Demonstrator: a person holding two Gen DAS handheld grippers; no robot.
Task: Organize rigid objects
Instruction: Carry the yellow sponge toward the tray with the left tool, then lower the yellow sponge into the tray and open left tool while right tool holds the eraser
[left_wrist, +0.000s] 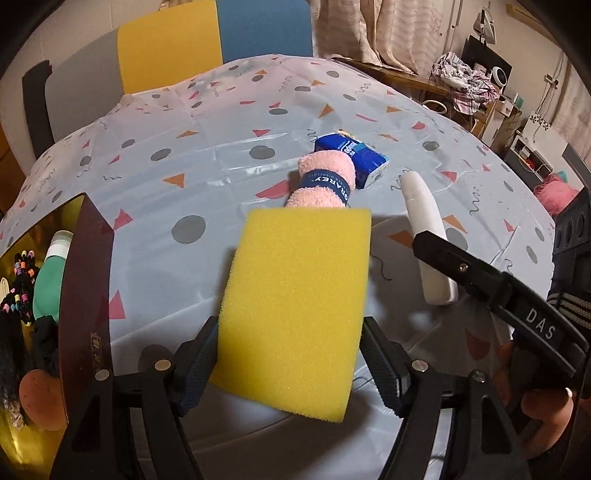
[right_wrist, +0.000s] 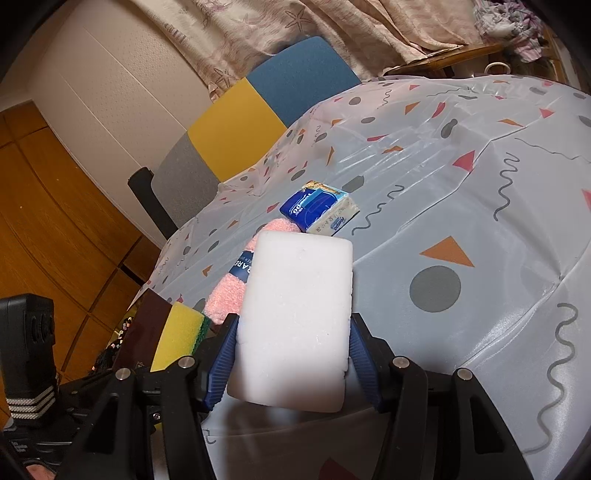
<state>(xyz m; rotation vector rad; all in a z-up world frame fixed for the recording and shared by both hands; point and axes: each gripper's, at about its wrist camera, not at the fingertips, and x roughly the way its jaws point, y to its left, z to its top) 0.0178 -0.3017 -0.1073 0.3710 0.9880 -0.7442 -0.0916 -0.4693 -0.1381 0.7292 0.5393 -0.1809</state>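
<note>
While both grippers were loaded, two risks were judged to be present. In the left wrist view, the left gripper (left_wrist: 288, 363) was closed on the sponge (left_wrist: 295, 302), which was clamped by its near end only, with most of its length projecting forward above the cloth (left_wrist: 207, 184). Because the foam is soft, it could be bent or pulled out of the pads if it were caught on the rim of the box (left_wrist: 86, 280) at the left, which already held a green bottle (left_wrist: 50, 273) and hair ties (left_wrist: 18, 280).

In the right wrist view, the right gripper (right_wrist: 291, 363) was closed on the white block (right_wrist: 295, 321), likewise held at its lower end and raised off the cloth. The two grippers were near each other, so a collision could be caused by a careless swing.

Farther out, the pink towel roll (left_wrist: 321, 181) was seen lying against the tissue pack (left_wrist: 354, 157). Either could be knocked by a low pass.
</note>
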